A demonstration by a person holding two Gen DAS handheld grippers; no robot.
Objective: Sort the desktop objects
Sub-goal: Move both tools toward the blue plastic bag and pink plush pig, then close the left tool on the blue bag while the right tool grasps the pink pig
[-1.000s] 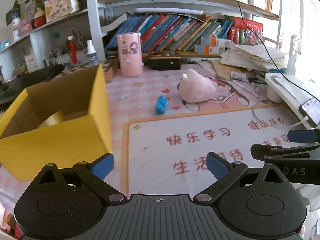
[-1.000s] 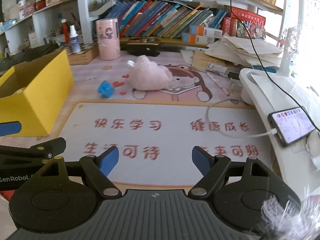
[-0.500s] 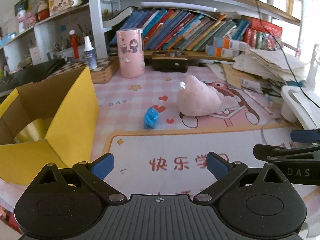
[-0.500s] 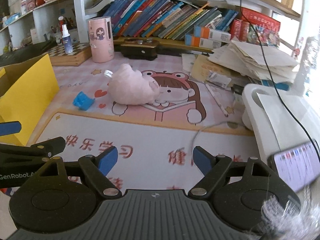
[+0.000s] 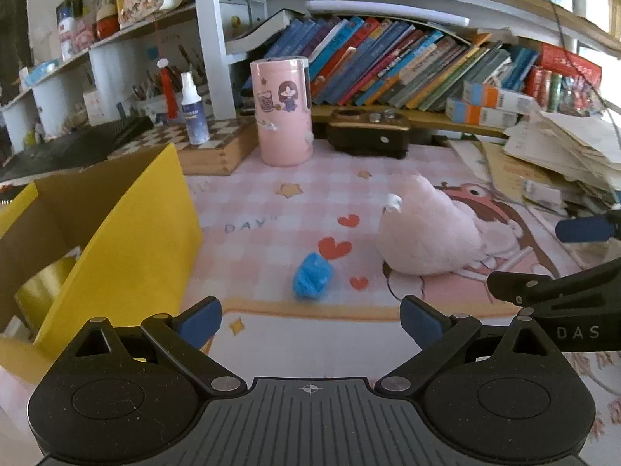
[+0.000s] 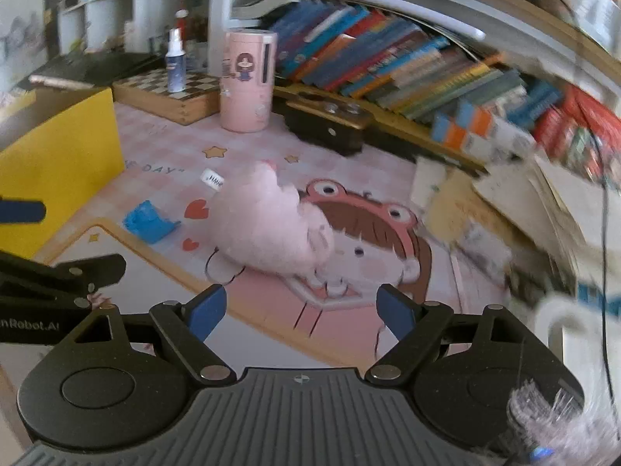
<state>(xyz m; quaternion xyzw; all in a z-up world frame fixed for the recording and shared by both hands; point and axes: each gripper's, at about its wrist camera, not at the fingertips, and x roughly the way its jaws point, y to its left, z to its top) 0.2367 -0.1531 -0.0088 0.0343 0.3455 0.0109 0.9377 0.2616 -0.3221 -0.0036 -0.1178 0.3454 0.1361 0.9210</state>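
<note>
Cluttered desk under bookshelves, covered by a pink cartoon mat (image 5: 279, 209), with both grippers held above it.

Nothing is held by the left gripper (image 5: 310, 316), whose jaws are spread wide, and the right gripper (image 6: 300, 308) is likewise empty, its jaws having just been opening. Just beyond them, mid-mat, a pink plush toy (image 6: 268, 229) is seen lying, with a small blue object (image 5: 311, 276) beside it. A yellow cardboard box (image 5: 128, 233) is set at the mat's left edge, and a pink cylindrical container (image 5: 283, 112) stands upright near the back edge.
</note>
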